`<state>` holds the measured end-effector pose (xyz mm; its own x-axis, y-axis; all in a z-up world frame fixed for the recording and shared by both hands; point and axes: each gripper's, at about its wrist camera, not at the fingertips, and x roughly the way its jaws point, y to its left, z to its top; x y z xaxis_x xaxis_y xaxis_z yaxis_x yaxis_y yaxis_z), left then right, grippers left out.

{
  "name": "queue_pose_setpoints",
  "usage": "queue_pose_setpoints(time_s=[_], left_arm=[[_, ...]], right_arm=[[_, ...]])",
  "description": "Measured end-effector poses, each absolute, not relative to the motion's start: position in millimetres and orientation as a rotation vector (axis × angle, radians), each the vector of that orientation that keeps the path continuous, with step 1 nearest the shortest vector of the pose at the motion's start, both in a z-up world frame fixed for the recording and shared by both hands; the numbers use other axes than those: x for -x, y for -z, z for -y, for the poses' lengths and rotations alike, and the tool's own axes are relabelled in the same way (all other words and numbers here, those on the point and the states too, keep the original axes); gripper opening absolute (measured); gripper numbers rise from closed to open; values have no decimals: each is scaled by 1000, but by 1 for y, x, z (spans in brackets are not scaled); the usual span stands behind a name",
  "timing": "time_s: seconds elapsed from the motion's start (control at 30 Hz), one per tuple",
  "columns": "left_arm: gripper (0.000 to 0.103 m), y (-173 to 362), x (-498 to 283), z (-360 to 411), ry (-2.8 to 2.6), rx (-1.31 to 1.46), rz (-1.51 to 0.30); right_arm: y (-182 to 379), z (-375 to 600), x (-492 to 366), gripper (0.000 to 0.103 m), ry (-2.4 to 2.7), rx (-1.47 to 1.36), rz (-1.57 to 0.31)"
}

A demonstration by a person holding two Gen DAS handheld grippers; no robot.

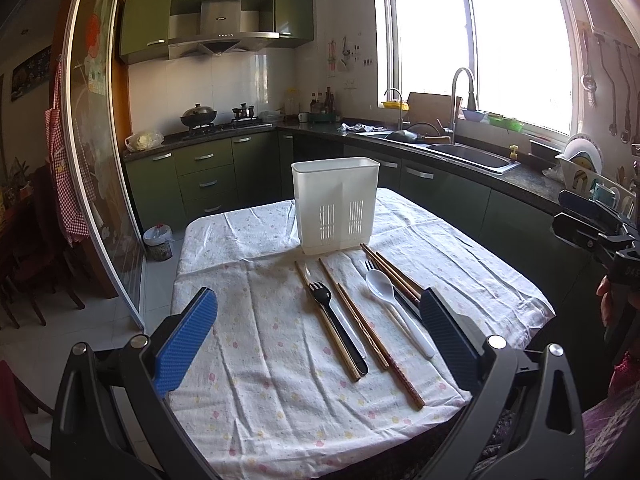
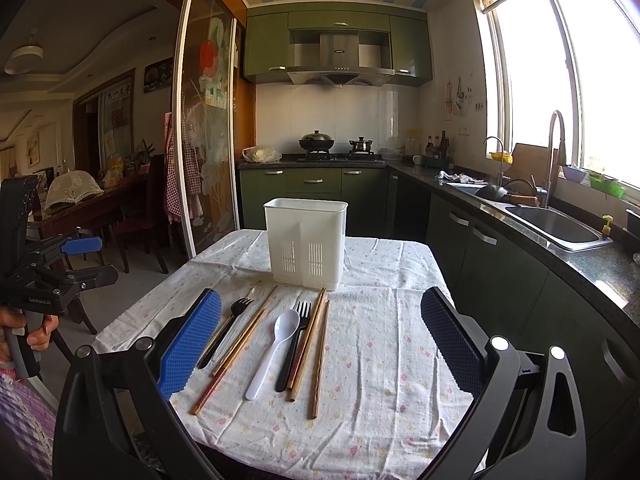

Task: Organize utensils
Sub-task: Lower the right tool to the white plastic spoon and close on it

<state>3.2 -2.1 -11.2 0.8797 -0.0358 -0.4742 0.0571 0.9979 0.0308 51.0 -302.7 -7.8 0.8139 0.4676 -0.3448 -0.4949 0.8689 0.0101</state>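
Utensils lay loose on the cloth-covered tabletop (image 2: 380, 360) just in front of the white holder (image 2: 306, 240), prob. staged for sorting into it: chopsticks (image 2: 318, 356), white spoon (image 2: 274, 354), black forks (image 2: 294, 344). Holder stood upright, looked empty, nothing sorted yet. Left hand-held gripper (image 1: 318, 340) was spread wide w/ nothing held, above the near edge; right hand-held gripper (image 2: 320, 344) likewise, touching nothing.

A white slotted plastic utensil holder (image 2: 306, 240) stands on a white tablecloth (image 2: 380, 360) dotted with pink and yellow flowers. A white plastic spoon (image 2: 276, 350), black plastic forks (image 1: 334, 316) and brown wooden chopsticks (image 2: 318, 354) contrast with green kitchen cabinets (image 1: 204, 176).
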Motion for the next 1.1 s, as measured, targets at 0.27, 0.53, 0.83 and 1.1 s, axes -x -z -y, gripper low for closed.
queue_pose_setpoints(time_s=[0.27,0.53,0.83,1.1], left_arm=[[96,11,-71,1,65,-11,-699],[96,64,-173,1,54,49,-1035],[81,101,-225,-5,75,186,-1191],[51,115,-244,1,61,210,-1253]], right_arm=[[4,298,-104,99,-590,59,-542],[31,274,-180,99,-703,-14,-898],[51,254,-230,98,-742,-117,-1075],[49,242,-238,98,-739,-96,-1073]])
